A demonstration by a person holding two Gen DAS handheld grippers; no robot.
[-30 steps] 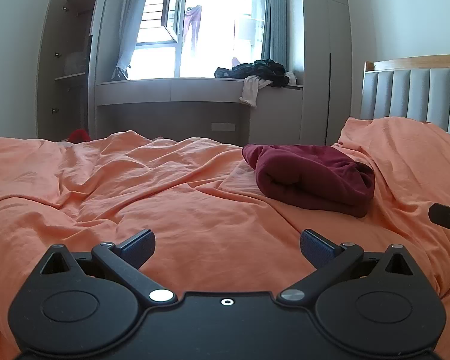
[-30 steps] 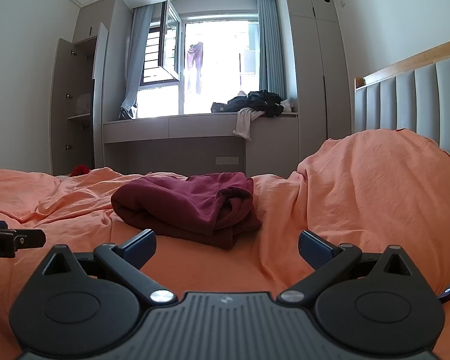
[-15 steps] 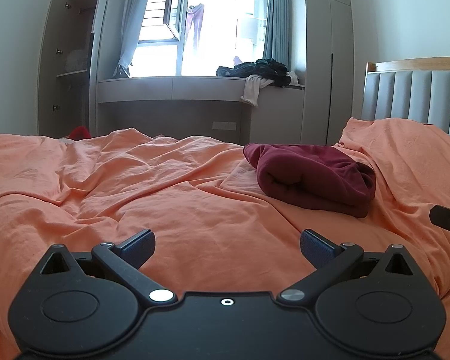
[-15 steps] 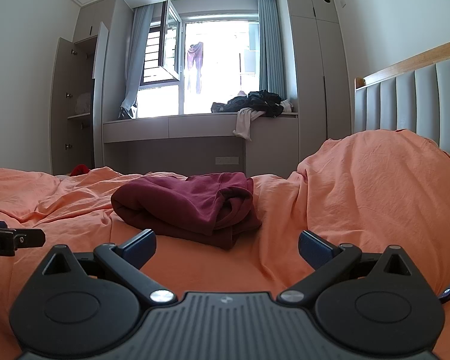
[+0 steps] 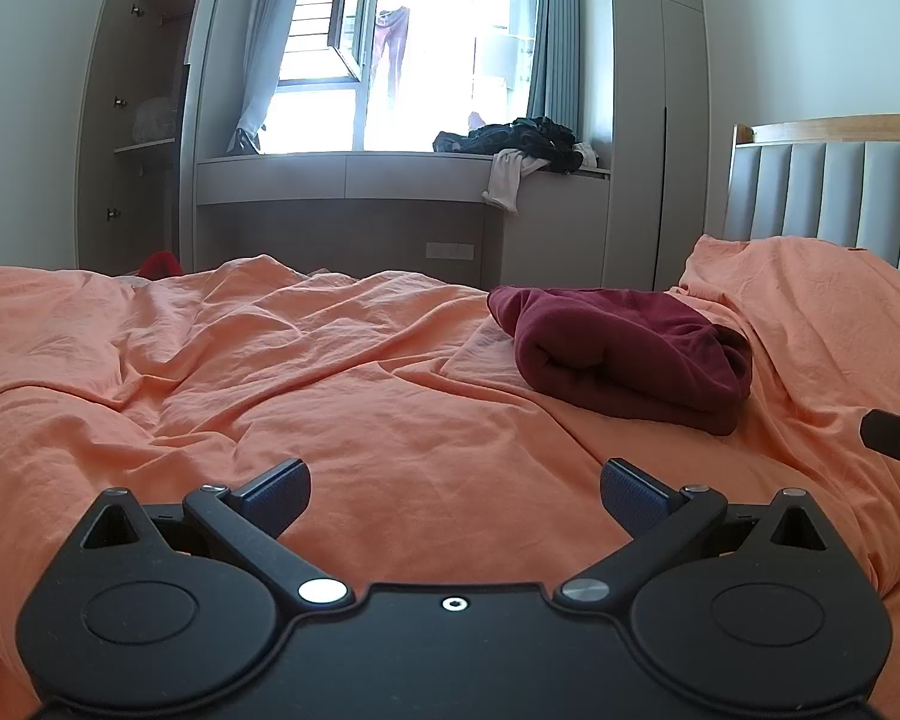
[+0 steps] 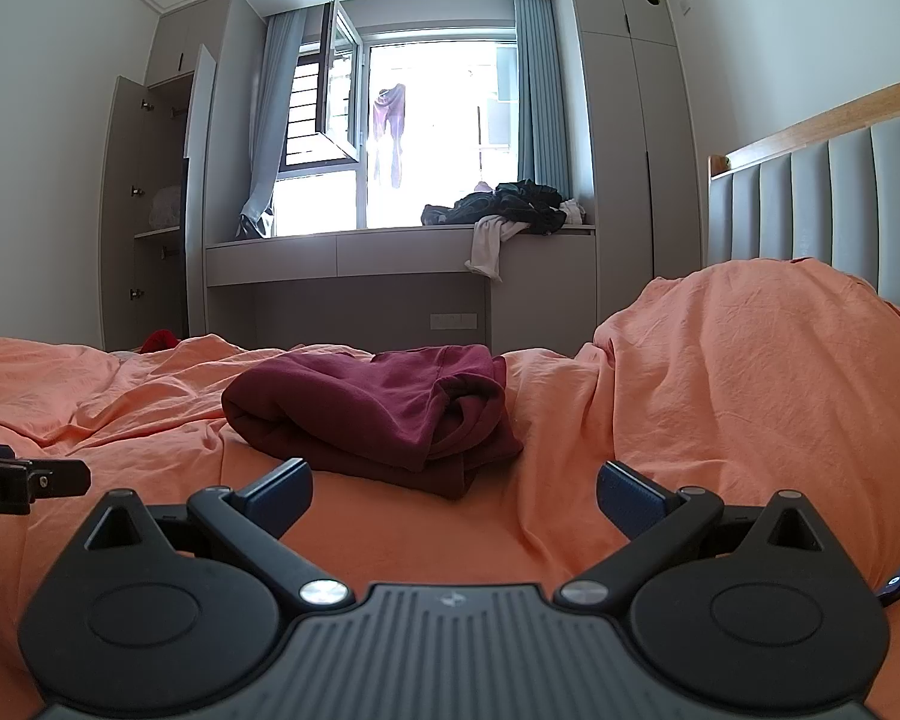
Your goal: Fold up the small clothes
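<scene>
We hold both grippers low over the bed. Our left gripper [image 5: 455, 489] has its fingers [image 5: 279, 489] spread wide and grasps nothing; only the orange sheet [image 5: 360, 408] shows between them. Our right gripper [image 6: 455, 489] is likewise released, its fingers [image 6: 630, 495] wide apart with bare sheet [image 6: 390, 528] between.

The garment [image 5: 624, 360], dark red and folded into a thick bundle, lies on the sheet ahead of us. From the left wrist it sits ahead and to the right, well apart from the fingers, with its rounded fold toward us. From the right wrist the garment [image 6: 378, 408] lies just ahead, slightly left of centre, near the fingertips but not touching them; a cuff or hem edge shows at its right end. Just right of it the sheet rises over a mound [image 6: 750, 372], beside the grey padded headboard [image 6: 840, 210].

Each gripper's edge appears in the other's view: the right one at the far right of the left wrist view, the left one at the far left of the right wrist view.

Behind the bed we see a window [image 6: 438, 132] with a ledge carrying a pile of dark clothes [image 6: 504, 207], and an open wardrobe [image 6: 150, 210] at left.
</scene>
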